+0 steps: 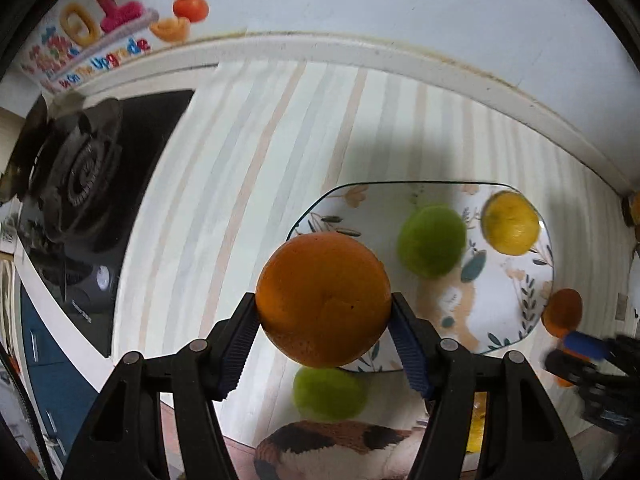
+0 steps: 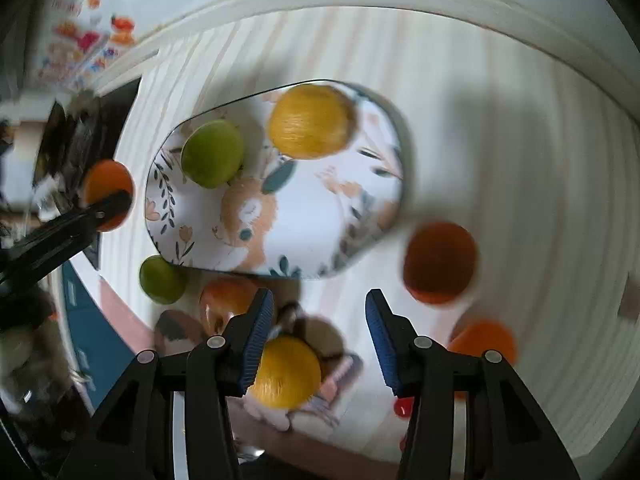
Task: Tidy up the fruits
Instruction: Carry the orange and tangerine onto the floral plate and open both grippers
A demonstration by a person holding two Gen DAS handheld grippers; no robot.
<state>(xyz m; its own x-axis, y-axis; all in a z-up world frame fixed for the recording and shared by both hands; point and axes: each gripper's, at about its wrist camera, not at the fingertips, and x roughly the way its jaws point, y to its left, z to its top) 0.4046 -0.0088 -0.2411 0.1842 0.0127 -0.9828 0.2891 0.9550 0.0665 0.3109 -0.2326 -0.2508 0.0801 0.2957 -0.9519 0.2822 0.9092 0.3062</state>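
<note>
Orange (image 1: pixel 323 298) is clamped in the left tongs (image 1: pixel 323 316), hanging above the near-left rim of the plate (image 1: pixel 516 276); pads bite only its sides, so a jolt could roll it out onto the desk (image 1: pixel 240 160). Right tongs (image 2: pixel 320 332) are part open and empty, over the near desk edge. Plate already holds a lime (image 1: pixel 432 240) and a lemon (image 1: pixel 510 222) at its far side; its near half is free. Risks: dropping onto the rim, or knocking the loose lime (image 1: pixel 328 394) off the near edge. Stove (image 1: pixel 80 176) blocks the left; the right tongs crowd the right.
</note>
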